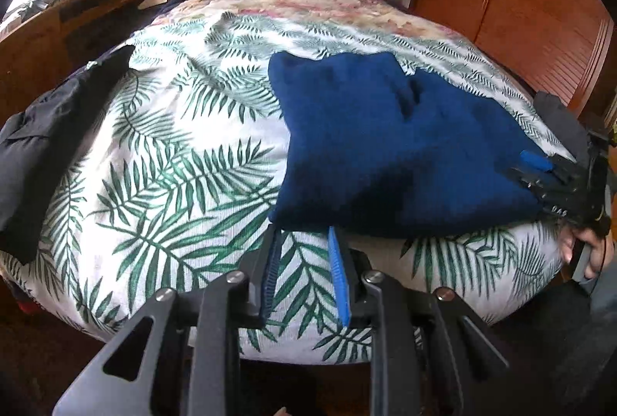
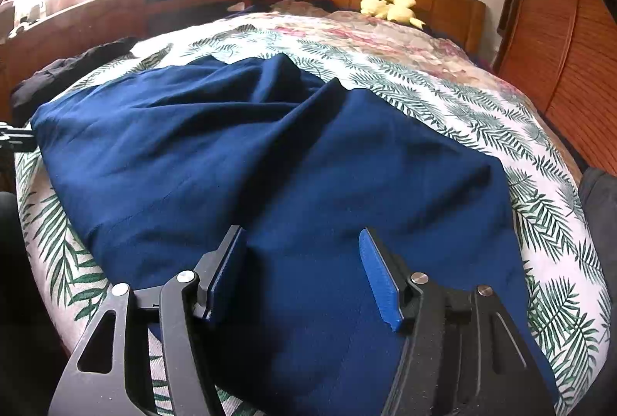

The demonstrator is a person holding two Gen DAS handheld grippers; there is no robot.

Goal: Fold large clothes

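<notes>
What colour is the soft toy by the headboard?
Pale yellow; the soft toy shows best in the right wrist view.

Black left gripper [image 1: 304, 242] frame, silver screws, blue ribbed pads.

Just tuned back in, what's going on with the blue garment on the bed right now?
A person is folding a navy blue garment on a leaf-print bedspread with two handheld grippers. The left gripper sits at the garment's near edge, jaws slightly apart with nothing between them. The right gripper hovers open over the cloth, gripping nothing. A dark garment lies apart at the left edge.
</notes>
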